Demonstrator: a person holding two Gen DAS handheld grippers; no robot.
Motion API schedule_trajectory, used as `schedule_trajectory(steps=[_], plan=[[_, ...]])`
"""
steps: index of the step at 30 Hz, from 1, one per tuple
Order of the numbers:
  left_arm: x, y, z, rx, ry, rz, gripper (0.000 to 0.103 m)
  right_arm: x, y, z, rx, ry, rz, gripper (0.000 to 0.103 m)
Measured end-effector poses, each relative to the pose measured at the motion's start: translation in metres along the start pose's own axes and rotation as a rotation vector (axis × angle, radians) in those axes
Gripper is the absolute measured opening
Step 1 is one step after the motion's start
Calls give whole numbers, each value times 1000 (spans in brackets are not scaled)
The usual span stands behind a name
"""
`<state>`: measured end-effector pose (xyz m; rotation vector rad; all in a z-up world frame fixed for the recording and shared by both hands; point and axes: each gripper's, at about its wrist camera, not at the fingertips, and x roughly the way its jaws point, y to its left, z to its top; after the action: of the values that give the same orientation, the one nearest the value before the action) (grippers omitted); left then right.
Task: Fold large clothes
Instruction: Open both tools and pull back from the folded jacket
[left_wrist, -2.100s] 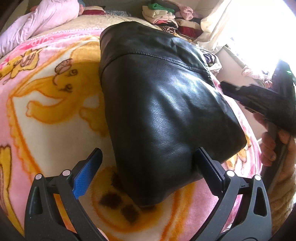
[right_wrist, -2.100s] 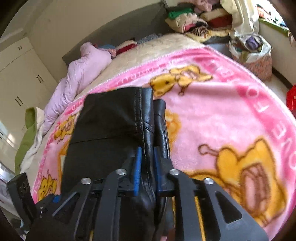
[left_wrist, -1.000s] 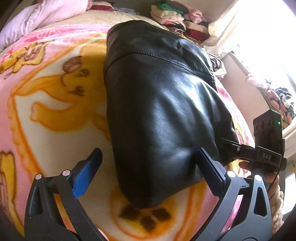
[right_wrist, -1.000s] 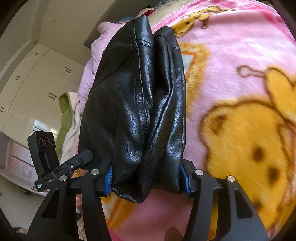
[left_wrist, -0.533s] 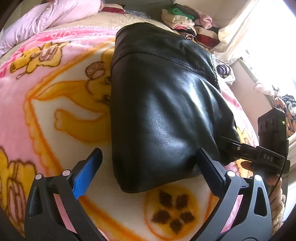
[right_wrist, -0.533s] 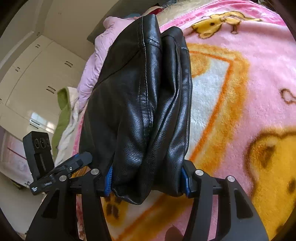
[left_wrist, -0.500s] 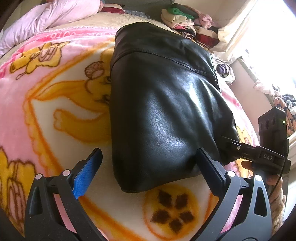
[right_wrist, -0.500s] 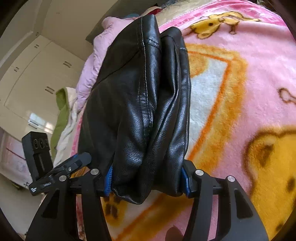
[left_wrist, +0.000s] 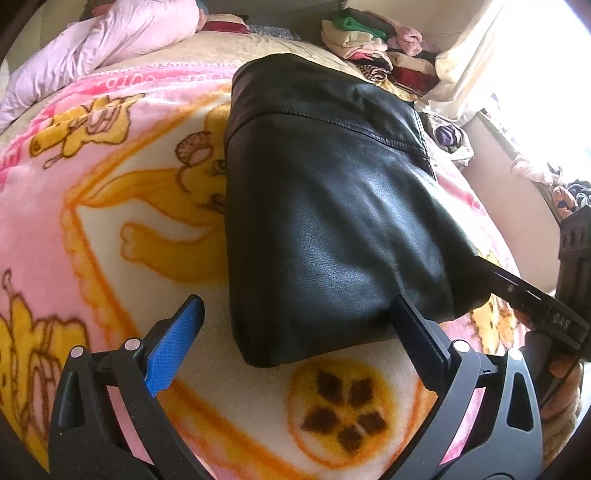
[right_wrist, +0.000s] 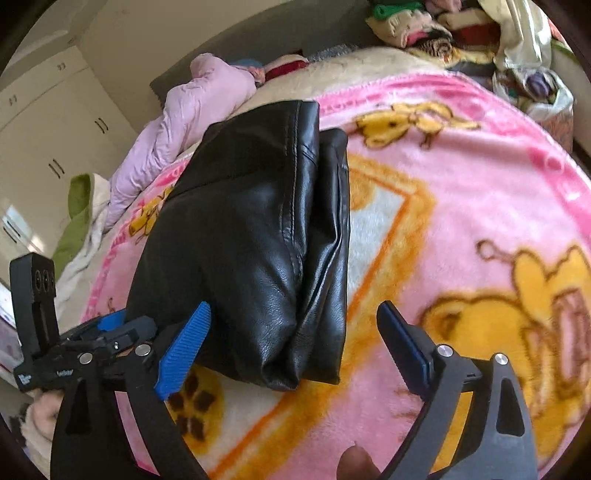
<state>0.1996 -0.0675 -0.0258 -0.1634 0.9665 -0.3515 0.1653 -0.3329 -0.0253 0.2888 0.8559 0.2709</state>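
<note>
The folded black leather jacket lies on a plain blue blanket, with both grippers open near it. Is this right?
Not quite. The black leather jacket lies on a pink cartoon-print blanket, as the right wrist view shows. Both the left gripper and right gripper are open.

Left tool (left_wrist: 295, 314) angled downward, jaws spread wide, blue pads (left_wrist: 173, 347) clear of contact. Right tool (right_wrist: 291, 321) also tilted down, jaws opening, nothing pressed between them. Fingers (left_wrist: 561, 384) wrapped around right tool's handle.

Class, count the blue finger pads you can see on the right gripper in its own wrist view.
2. One blue pad sits at lower left beside the folded black leather garment; the other faces it at lower right over the pink blanket. None seems hidden.
</note>
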Motion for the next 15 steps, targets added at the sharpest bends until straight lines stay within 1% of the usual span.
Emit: schedule_trajectory(steps=[5,8,11,15], plan=[[-5,-1,0,0,1,24,95,-2,1,-1,14,-5,-17,95],[-9,-1,-1,4,-3,36,95,-10,3,-4,5,-21,-28,97],[-15,-3,-2,9,-8,36,94,-12,12,-3,-14,-29,-46,98],[-25,-6,-3,19,-19,41,95,-27,17,-9,-21,-54,-61,98]])
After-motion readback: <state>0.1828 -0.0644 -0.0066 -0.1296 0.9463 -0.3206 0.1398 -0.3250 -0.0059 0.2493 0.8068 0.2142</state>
